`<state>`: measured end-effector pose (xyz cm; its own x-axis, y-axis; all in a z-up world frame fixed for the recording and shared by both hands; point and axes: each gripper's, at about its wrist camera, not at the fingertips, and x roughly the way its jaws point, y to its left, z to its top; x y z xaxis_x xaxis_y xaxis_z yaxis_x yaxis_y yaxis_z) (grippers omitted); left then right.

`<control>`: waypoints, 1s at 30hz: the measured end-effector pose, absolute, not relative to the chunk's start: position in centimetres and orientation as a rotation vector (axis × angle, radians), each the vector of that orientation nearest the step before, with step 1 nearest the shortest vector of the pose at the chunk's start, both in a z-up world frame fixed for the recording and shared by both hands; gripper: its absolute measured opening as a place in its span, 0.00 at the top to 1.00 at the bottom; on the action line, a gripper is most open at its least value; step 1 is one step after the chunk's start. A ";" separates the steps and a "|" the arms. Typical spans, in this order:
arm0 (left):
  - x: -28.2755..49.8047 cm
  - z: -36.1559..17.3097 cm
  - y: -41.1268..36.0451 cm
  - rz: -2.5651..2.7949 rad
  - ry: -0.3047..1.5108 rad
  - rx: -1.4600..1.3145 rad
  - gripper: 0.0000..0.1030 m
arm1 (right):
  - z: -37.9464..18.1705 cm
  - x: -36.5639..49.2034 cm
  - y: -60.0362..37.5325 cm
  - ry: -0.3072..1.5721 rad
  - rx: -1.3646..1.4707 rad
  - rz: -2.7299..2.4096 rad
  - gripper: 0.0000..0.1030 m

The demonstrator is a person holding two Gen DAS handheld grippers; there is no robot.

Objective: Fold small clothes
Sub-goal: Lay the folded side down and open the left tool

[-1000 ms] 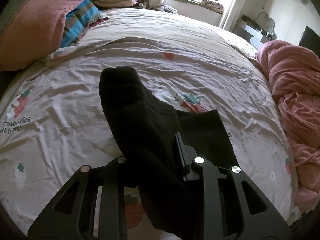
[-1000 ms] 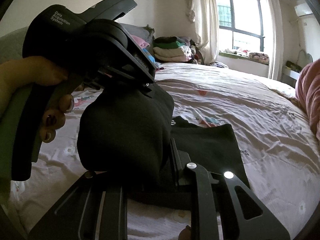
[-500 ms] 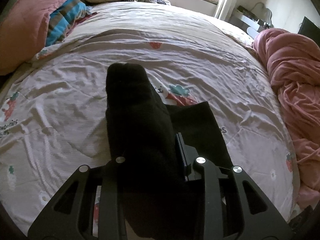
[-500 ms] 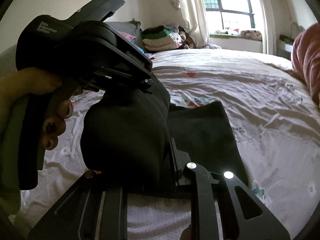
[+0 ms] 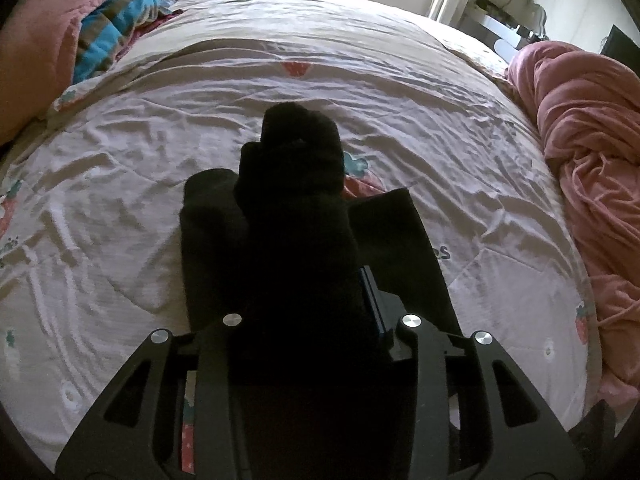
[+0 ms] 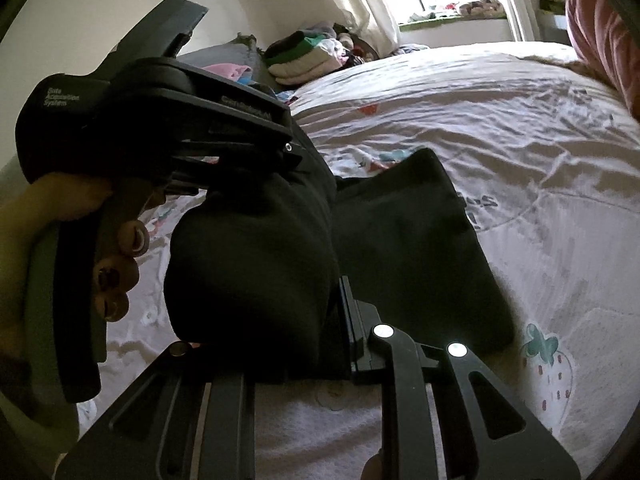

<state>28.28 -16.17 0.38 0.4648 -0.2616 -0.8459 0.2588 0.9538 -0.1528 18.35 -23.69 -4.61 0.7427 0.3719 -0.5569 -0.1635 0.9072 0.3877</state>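
You are holding a black garment (image 5: pixel 296 216) between both sets of tongs, over a bed sheet (image 5: pixel 120 184) printed with strawberries. Your left tongs (image 5: pixel 308 304) have the bunched cloth lying between the fingers; their jaws have just been opening, and you cannot tell from this view whether the pads are still pressing on the fabric. Your right tongs (image 6: pixel 304 320) are nearly pressed together and pinching a fold of the same black garment (image 6: pixel 256 264), with the flatter part (image 6: pixel 404 240) lying spread on the bed sheet (image 6: pixel 500 128) just beyond. Your left hand (image 6: pixel 80 240) is gripping its handle at the left of the right wrist view. A pink blanket (image 5: pixel 592 152) is lying heaped along the right side of the bed, and a stack of folded clothes (image 6: pixel 308 56) is sitting at the far end by the window.
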 end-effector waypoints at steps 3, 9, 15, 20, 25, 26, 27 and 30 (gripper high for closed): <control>28.4 0.1 -16.8 -0.325 1.046 0.005 0.71 | -4.9 18.2 -24.1 0.674 0.354 0.299 0.82; 28.6 -0.4 -18.2 -0.337 1.050 0.025 0.67 | -5.5 18.0 -24.7 0.684 0.401 0.291 0.80; 28.9 -1.1 -19.0 -0.339 1.062 0.036 0.62 | -6.6 18.2 -25.9 0.712 0.510 0.302 0.77; 29.2 -1.7 -19.6 -0.341 1.077 0.035 0.56 | -7.3 18.2 -26.9 0.740 0.610 0.318 0.74; 29.6 -1.7 -19.9 -0.368 1.092 -0.004 0.37 | -8.0 18.1 -27.5 0.758 0.678 0.320 0.70; 29.7 -1.6 -19.9 -0.375 1.088 -0.019 0.33 | -8.1 18.1 -27.7 0.764 0.685 0.319 0.70; 29.6 -1.5 -19.9 -0.376 1.083 -0.024 0.31 | -8.2 18.1 -27.9 0.769 0.694 0.314 0.70; 29.5 -1.1 -20.2 -0.381 1.072 -0.034 0.31 | -8.8 18.3 -28.3 0.787 0.730 0.309 0.70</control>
